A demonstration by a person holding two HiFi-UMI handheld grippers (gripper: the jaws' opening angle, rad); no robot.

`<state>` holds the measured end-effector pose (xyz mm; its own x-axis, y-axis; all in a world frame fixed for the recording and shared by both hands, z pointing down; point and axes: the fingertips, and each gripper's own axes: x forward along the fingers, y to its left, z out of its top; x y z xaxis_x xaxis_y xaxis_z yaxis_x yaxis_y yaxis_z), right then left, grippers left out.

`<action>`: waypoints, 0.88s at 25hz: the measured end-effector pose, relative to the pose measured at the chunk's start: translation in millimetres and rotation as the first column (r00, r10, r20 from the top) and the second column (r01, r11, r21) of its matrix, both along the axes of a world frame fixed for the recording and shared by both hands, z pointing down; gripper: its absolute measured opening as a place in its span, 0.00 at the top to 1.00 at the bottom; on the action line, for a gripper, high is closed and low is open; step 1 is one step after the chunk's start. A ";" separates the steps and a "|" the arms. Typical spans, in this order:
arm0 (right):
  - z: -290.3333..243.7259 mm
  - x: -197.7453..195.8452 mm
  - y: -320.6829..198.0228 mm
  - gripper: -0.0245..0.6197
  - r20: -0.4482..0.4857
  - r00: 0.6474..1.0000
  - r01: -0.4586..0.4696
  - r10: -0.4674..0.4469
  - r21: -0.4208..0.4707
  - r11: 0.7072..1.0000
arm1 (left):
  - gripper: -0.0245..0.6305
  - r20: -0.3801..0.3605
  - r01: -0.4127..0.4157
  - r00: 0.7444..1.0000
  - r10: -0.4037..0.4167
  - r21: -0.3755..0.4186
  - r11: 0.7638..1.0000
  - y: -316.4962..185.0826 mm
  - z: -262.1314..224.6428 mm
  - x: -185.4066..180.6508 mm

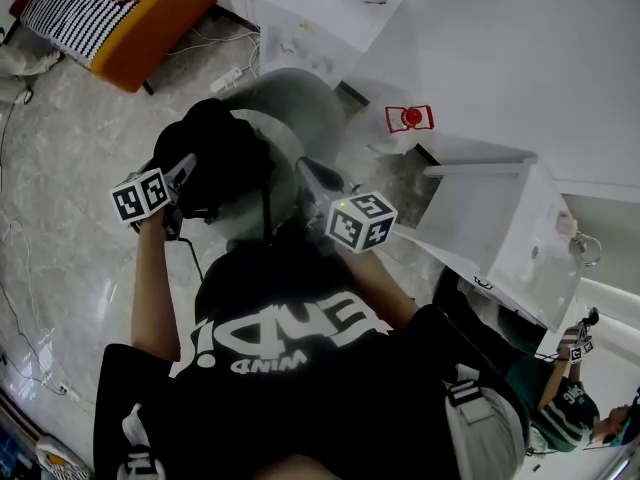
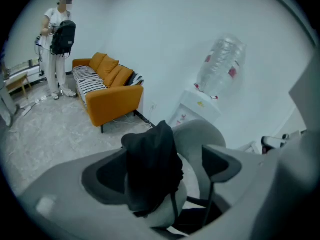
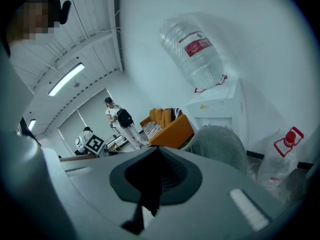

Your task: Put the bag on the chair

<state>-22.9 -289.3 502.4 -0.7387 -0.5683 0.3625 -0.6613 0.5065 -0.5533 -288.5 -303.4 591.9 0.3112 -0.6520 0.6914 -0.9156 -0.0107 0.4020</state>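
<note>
A black bag [image 1: 215, 153] stands on the seat of a grey shell chair [image 1: 300, 98]. My left gripper [image 1: 185, 173] is at the bag's left side. In the left gripper view the bag [image 2: 150, 169] stands upright between the wide-apart jaws of that gripper [image 2: 165, 154]; the right pad is clear of it, and the chair's back [image 2: 200, 134] rises behind. My right gripper [image 1: 308, 171] points at the chair's right side. In the right gripper view its jaws [image 3: 156, 151] are closed and a black strap [image 3: 145, 204] hangs from between the pads.
An orange sofa [image 1: 150, 18] stands at the back left. A water dispenser [image 2: 200, 109] with a bottle [image 2: 220, 66] is behind the chair, and a white cabinet [image 1: 490, 218] to its right. A person with a backpack [image 2: 60, 49] stands near the sofa. Cables lie on the floor.
</note>
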 end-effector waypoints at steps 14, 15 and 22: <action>-27.4 -9.1 7.8 0.96 0.019 0.998 0.055 -0.057 0.078 0.995 | 0.27 0.045 -0.064 0.998 0.054 0.280 0.958 37.4 -118.8 32.7; -29.5 -8.4 8.1 0.96 0.018 0.998 0.056 -0.057 0.083 0.995 | 0.30 0.052 -0.071 0.997 0.057 0.299 0.952 42.3 -124.3 36.1; -34.9 -0.6 12.3 0.96 -0.026 0.997 0.072 -0.069 0.127 0.989 | 0.72 0.027 -0.014 1.000 0.003 0.422 0.907 72.0 -139.9 53.0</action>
